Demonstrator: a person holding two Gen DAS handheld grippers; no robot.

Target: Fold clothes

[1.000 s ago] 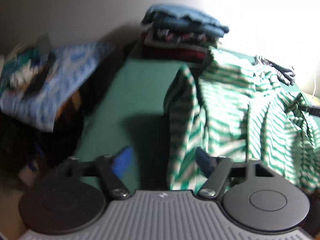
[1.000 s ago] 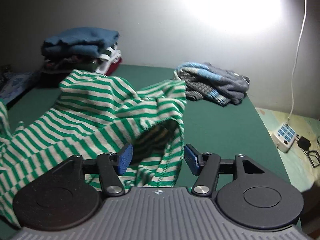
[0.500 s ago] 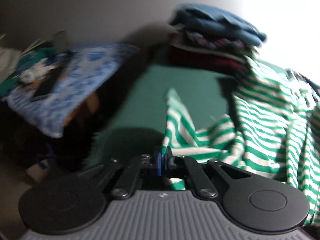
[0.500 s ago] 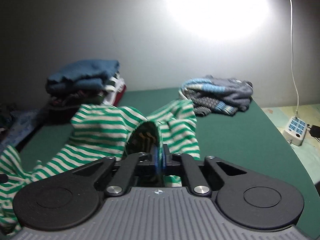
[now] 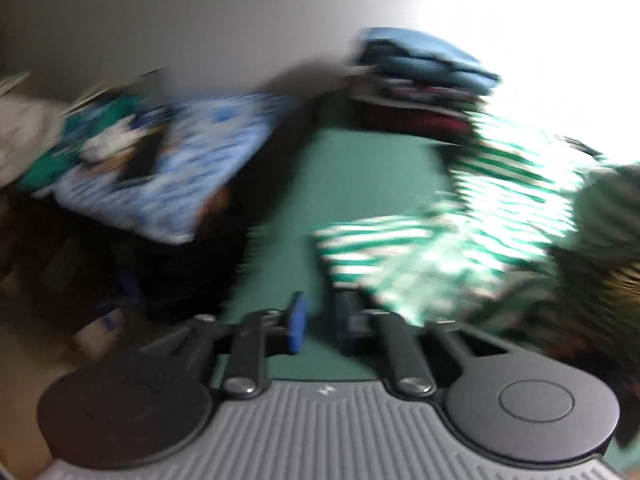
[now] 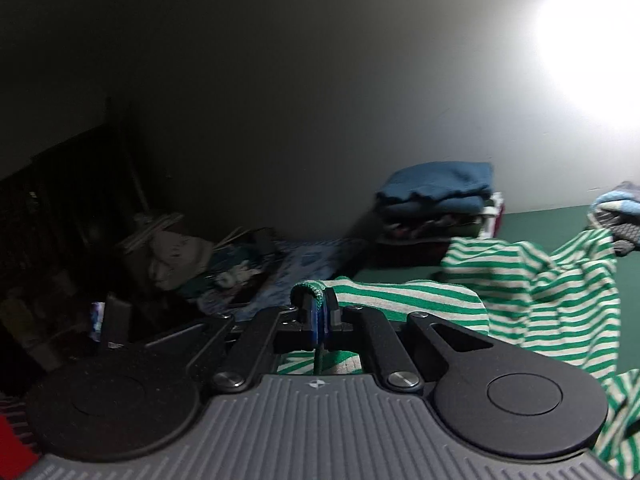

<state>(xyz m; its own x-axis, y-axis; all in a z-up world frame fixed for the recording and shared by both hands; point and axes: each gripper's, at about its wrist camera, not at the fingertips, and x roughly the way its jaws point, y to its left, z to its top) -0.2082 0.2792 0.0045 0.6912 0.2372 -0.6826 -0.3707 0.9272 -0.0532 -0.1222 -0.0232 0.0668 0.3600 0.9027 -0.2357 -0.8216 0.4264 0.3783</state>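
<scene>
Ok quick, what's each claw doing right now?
Left gripper: open, jaws just opening, nothing between them.
Right gripper: shut on the green and white striped cloth shirt.

We note a green desk set against a pale wall, with a hard glare of light at upper right. Left of the desk, in deep shadow, lies a blue patterned cloth over a jumble of items; blur in the left wrist view hides their detail. Beside it sits a grey-beige bundle. Behind, a dark slatted frame rises along the wall. At the lower left edge of the right wrist view, a small red patch shows; we cannot tell what it is.
</scene>
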